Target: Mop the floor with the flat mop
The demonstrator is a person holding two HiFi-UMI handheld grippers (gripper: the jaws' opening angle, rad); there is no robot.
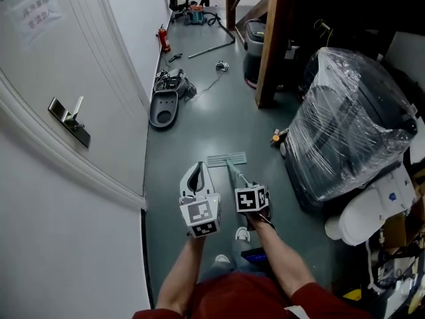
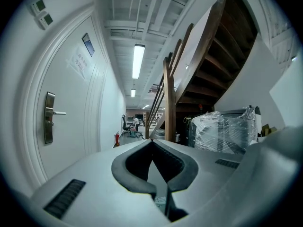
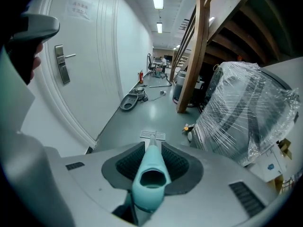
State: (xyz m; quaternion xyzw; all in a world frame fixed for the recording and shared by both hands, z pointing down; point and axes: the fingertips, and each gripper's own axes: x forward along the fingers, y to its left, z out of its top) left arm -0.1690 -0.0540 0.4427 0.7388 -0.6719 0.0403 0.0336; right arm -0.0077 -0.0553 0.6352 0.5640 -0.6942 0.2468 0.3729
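Your right tool [image 3: 152, 150] is clamped on the top end of the pale teal mop handle [image 3: 150, 174], jaws pressed to either side of the tube, with its open end pointing back at the camera. From that grip the handle runs forward and down, leaning a little to your left in the head view, to the flat mop head [image 1: 226, 158]. The head lies flat on the grey-green floor [image 1: 199, 125] just ahead of your feet. Its long axis sits crosswise to the handle, so it lies broadside to the corridor, and a push or pull along the handle line should sweep a full-width strip. Your left tool [image 2: 151, 143] is closed with its tips meeting and nothing between them. It hangs just beside the handle on the left, level with the right tool and not touching the shaft. That makes it the nearer one to take a second, lower grip if you want more control, though it would have to open first. The clear lane runs straight ahead between the white door [image 1: 66, 78] on your left and the plastic-wrapped bundle [image 1: 352, 125] on your right. The bundle sits near the right end of the mop head, so I would judge that side the tighter one. Further along, a grey shell-shaped object [image 1: 164, 108] and a wooden post [image 1: 272, 45] narrow the lane.
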